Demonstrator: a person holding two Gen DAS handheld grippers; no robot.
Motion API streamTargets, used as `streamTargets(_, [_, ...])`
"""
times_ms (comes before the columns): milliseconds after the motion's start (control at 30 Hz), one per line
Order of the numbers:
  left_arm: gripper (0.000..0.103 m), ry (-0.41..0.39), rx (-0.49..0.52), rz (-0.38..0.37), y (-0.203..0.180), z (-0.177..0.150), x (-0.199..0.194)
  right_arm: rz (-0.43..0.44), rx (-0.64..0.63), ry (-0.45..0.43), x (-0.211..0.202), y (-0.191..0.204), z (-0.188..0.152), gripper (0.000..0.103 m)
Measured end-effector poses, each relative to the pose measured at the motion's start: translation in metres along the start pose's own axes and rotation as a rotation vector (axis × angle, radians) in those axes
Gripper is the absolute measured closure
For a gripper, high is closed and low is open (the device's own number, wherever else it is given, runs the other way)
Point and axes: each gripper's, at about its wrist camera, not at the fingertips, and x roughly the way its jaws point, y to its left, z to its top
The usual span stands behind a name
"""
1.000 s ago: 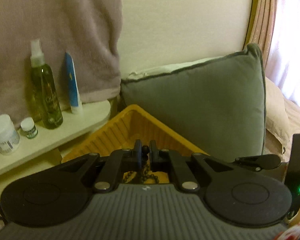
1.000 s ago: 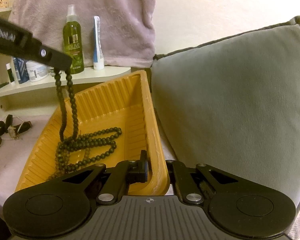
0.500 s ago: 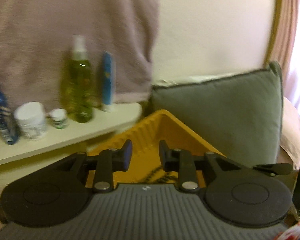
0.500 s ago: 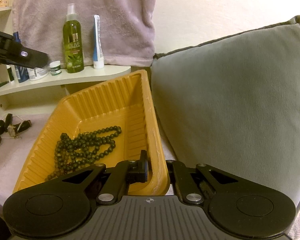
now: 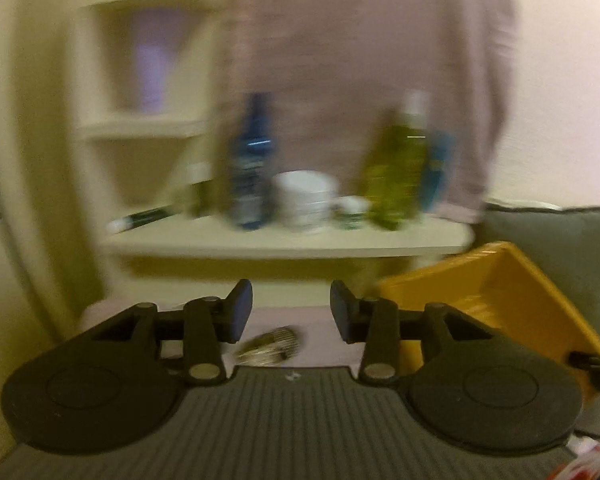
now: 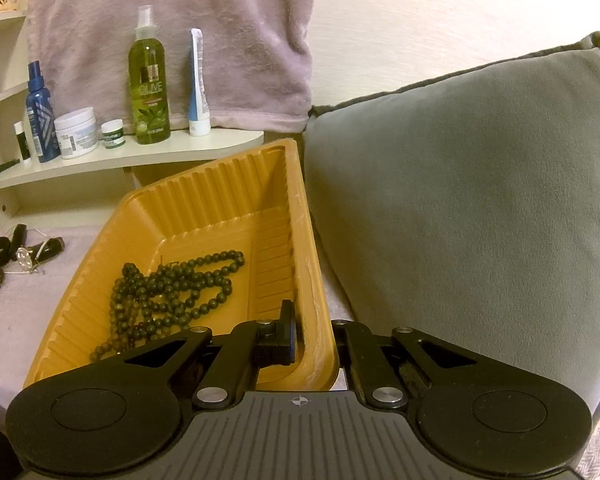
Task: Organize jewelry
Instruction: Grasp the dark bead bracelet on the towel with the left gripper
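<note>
A yellow ribbed tray [image 6: 204, 188] stands on the mauve bed cover, and a dark green bead necklace [image 6: 172, 292] lies heaped inside it. My right gripper [image 6: 314, 336] is shut on the tray's near right rim, one finger inside and one outside. My left gripper [image 5: 291, 310] is open and empty, in a blurred view, with the tray [image 5: 496, 292] at its right. A blurred silvery jewelry piece [image 5: 268, 346] lies on the cover just below its fingers. More jewelry, a dark watch and bracelets [image 6: 16, 252], lies left of the tray.
A grey pillow [image 6: 460, 200] stands against the tray's right side. A cream shelf [image 6: 148, 156] behind holds an olive spray bottle [image 6: 149, 84], a blue bottle [image 6: 40, 120], white jars and a tube. A mauve towel [image 6: 172, 20] hangs above.
My left gripper let the bead necklace drop into the tray, opened wide and swung left away from the tray. The right gripper has kept its hold on the rim.
</note>
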Motion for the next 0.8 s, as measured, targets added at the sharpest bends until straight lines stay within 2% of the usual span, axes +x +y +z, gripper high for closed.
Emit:
streamTargets(100, [0.057, 0.01, -0.043, 0.11, 0.035, -0.013, -0.004, 0.002, -0.001, 0.003, 0.0, -0.001, -0.001, 0.098])
streamTargets(200, [0.057, 0.023, -0.05, 0.212, 0.062, -0.027, -0.007, 0.003, 0.0, 0.008, 0.0, -0.001, -0.001, 0.098])
streamTargets(267, [0.057, 0.039, -0.068, 0.251, 0.079, -0.038, -0.006, 0.002, -0.002, 0.01, 0.0, -0.001, 0.0, 0.098])
streamTargets(400, [0.057, 0.081, -0.085, 0.274, 0.093, -0.058, 0.001, 0.001, -0.008, 0.014, 0.001, -0.001, 0.0, 0.098])
streamTargets(567, [0.057, 0.113, -0.083, 0.244, 0.09, -0.074, 0.018, -0.007, -0.02, 0.02, 0.002, 0.001, 0.0, 0.097])
streamTargets(733, [0.061, 0.14, -0.053, 0.22, 0.084, -0.079, 0.048, -0.015, -0.029, 0.027, 0.005, 0.002, 0.002, 0.097])
streamTargets(800, [0.067, 0.147, -0.038, 0.219, 0.082, -0.08, 0.056, -0.017, -0.031, 0.029, 0.005, 0.002, 0.002, 0.097])
